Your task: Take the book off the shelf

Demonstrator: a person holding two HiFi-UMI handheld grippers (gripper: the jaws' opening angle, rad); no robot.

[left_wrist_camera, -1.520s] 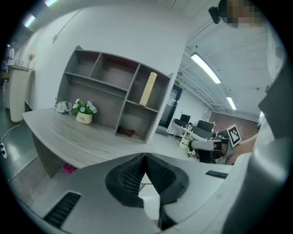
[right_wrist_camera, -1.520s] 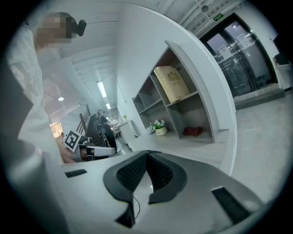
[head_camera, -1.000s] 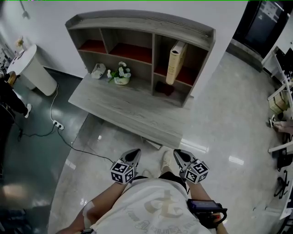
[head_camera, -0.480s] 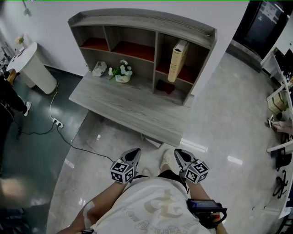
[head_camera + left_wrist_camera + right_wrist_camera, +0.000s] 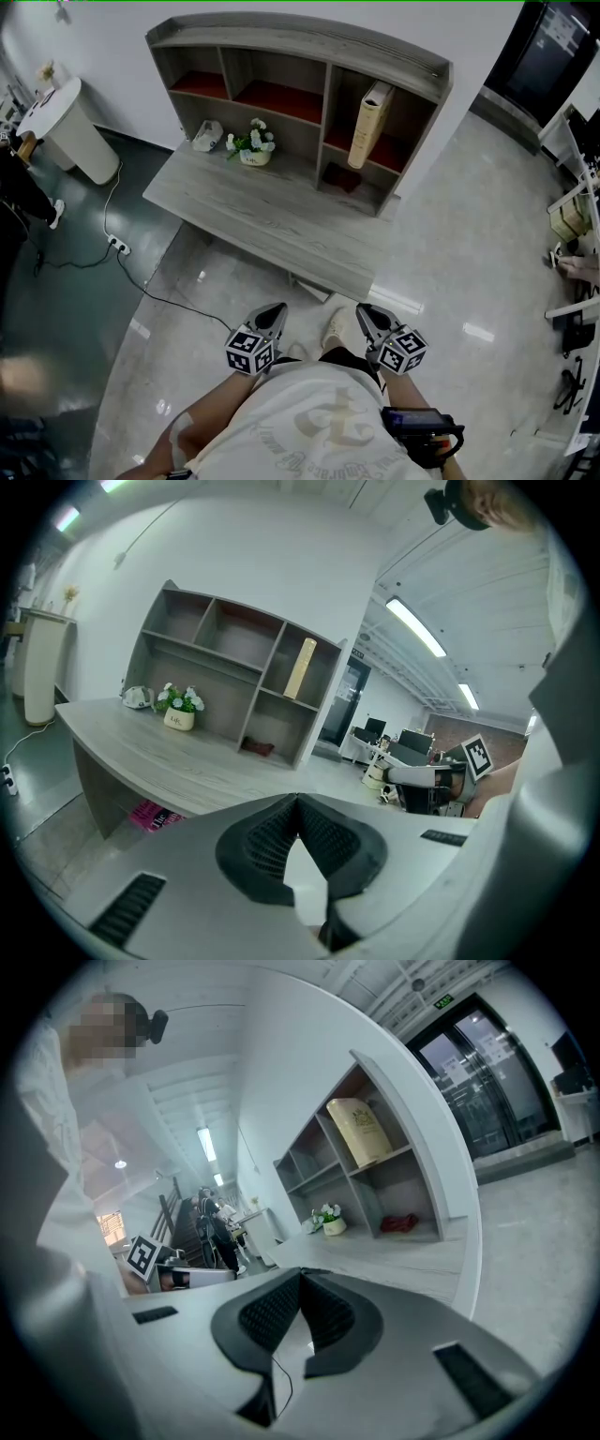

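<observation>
Book (image 5: 368,124) is seen untouched on shelf (image 5: 300,42); all is left. Left gripper (image 5: 278,309) and right gripper (image 5: 362,310) are clenched, seemingly empty.

A grey wooden bench (image 5: 262,220) stands against a white wall (image 5: 103,47) on a glossy pale floor (image 5: 450,272); ceiling strip lights (image 5: 412,627) glow.

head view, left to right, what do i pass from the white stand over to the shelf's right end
white stand → small white object → flower pot → book
</observation>
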